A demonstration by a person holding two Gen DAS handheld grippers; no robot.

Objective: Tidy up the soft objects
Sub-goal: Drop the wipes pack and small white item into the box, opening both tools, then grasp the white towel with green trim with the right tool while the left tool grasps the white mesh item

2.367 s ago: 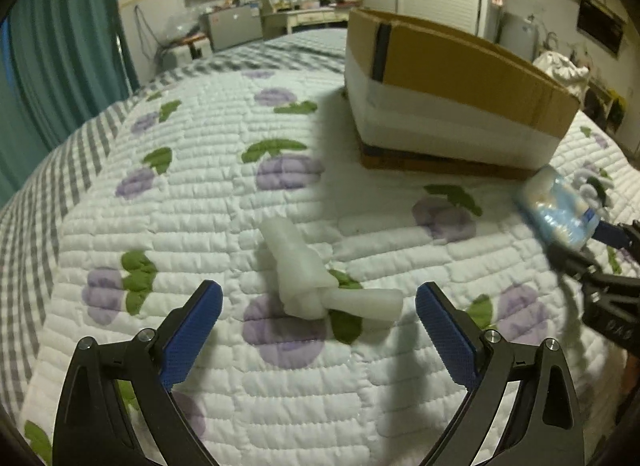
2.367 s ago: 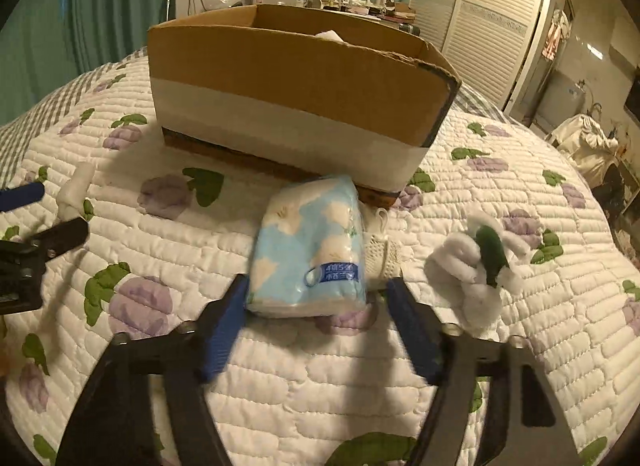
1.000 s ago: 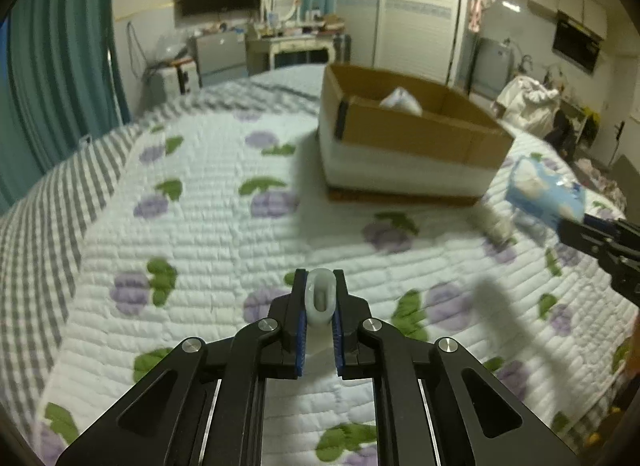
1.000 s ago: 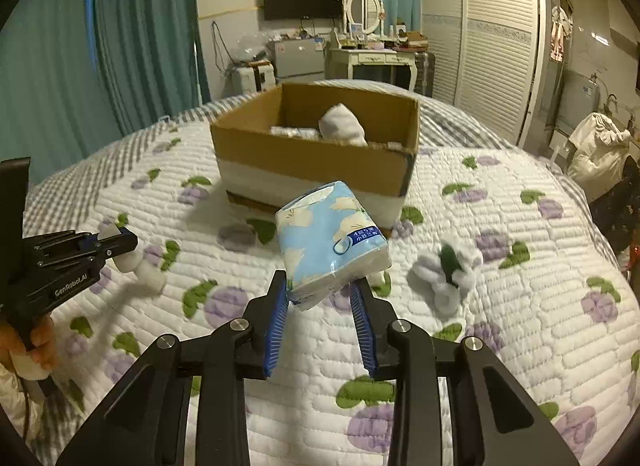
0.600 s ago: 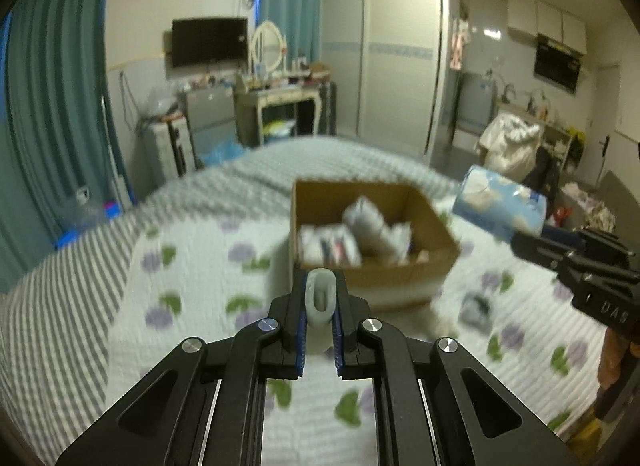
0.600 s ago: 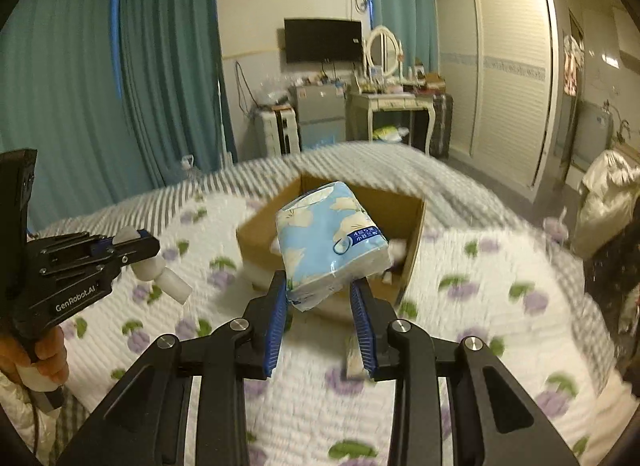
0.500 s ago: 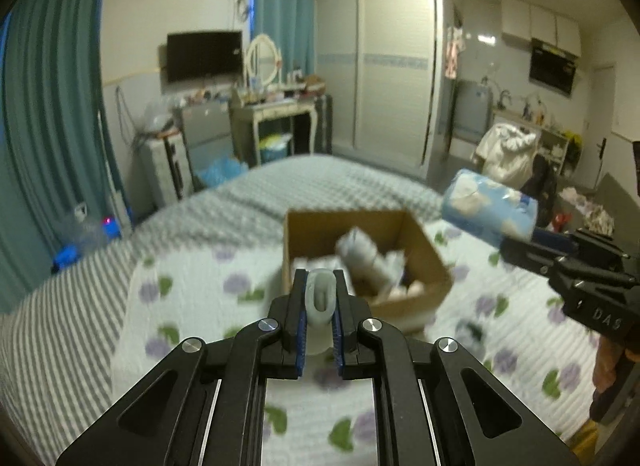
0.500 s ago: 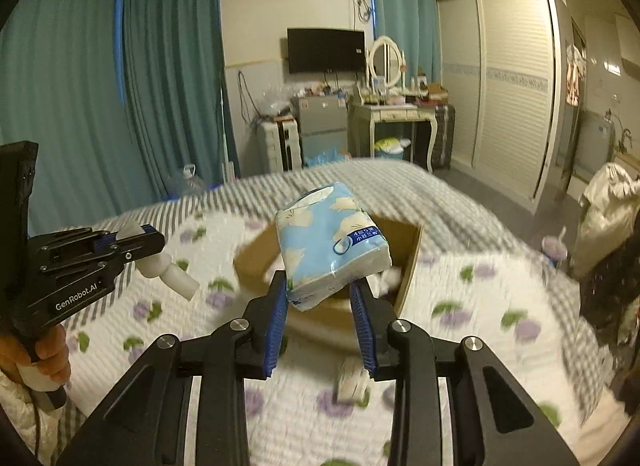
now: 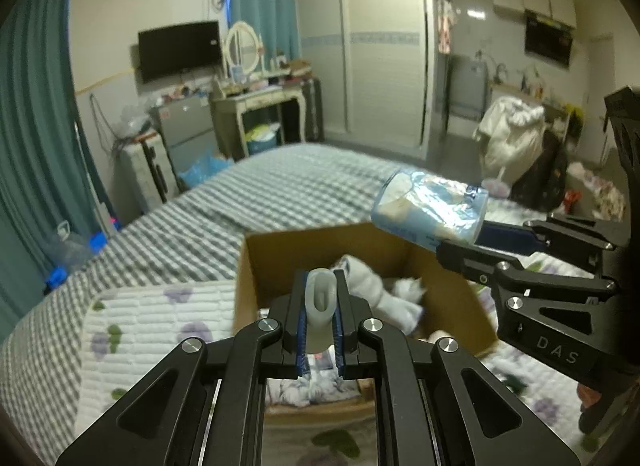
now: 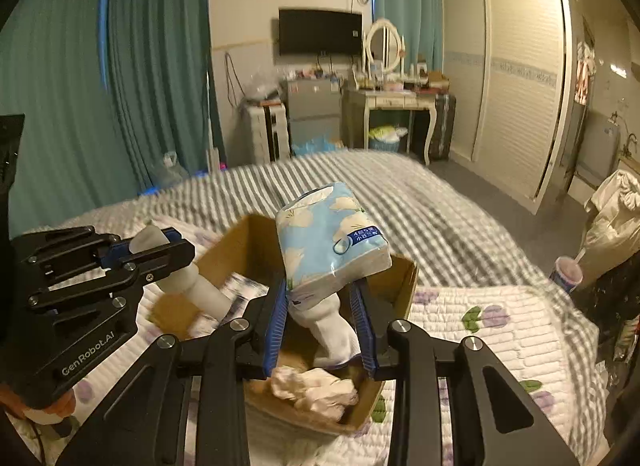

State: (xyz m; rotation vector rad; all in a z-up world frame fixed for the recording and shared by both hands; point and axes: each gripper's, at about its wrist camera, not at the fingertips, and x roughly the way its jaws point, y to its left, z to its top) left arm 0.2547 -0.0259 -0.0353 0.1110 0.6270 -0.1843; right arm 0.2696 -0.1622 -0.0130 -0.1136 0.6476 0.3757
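Observation:
My left gripper (image 9: 319,322) is shut on a white soft tube-shaped object (image 9: 320,308) and holds it above the open cardboard box (image 9: 250,266). In the right wrist view this object (image 10: 192,282) hangs from the left gripper (image 10: 154,244) over the box's left side. My right gripper (image 10: 322,322) is shut on a light blue tissue pack (image 10: 332,240), held above the box (image 10: 402,286). The pack also shows in the left wrist view (image 9: 430,211). White socks and crumpled cloths (image 10: 316,388) lie inside the box.
The box stands on a bed with a white quilt with purple flowers (image 9: 140,326) over a grey checked sheet (image 9: 240,201). Teal curtains (image 10: 140,65), a dresser (image 10: 392,105) and a wardrobe (image 10: 516,77) stand beyond the bed.
Both grippers have lifted their objects off the quilt and moved forward to hang over the open box. Both stay shut.

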